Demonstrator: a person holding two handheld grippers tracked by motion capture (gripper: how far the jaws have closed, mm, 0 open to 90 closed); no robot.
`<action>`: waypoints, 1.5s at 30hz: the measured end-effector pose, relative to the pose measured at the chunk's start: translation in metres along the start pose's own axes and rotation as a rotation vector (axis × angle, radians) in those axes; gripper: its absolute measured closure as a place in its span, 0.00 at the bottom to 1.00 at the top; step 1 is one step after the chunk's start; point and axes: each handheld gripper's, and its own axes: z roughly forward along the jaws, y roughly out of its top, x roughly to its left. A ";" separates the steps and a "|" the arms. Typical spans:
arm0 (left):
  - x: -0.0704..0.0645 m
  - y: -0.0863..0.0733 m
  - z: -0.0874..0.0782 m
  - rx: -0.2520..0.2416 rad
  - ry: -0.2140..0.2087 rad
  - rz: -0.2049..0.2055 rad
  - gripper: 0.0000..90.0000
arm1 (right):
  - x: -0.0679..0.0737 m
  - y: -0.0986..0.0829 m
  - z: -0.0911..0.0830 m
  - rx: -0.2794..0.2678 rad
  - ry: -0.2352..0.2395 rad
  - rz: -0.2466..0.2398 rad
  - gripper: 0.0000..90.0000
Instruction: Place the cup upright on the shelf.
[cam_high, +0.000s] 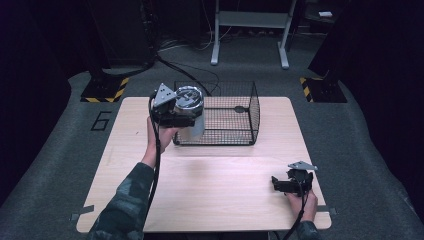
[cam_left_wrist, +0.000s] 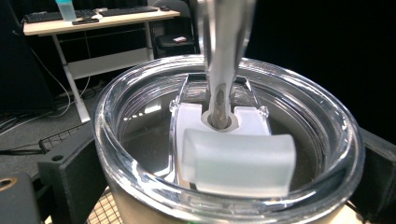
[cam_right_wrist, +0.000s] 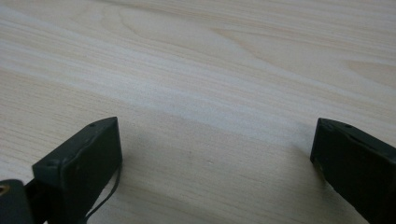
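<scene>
While my left gripper clamps the tumbler above the wire basket, its own view reveals the clear lid and straw; my right gripper rests wide apart on the table.

From my right gripper, bare table lies open toward nine o'clock; the wire basket blocks eleven o'clock.

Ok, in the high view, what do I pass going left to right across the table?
Left gripper holding the tumbler → wire basket → right gripper, resting on the table.
</scene>
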 end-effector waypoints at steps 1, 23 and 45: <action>0.001 0.001 0.002 0.005 0.001 0.000 0.04 | 0.000 0.000 0.000 0.000 0.000 -0.002 0.02; 0.008 0.016 0.032 0.009 0.032 0.007 0.04 | 0.000 0.000 0.000 -0.002 0.002 -0.001 0.02; 0.018 0.017 0.065 0.011 0.093 -0.007 0.04 | 0.000 0.000 0.000 -0.004 0.005 -0.007 0.03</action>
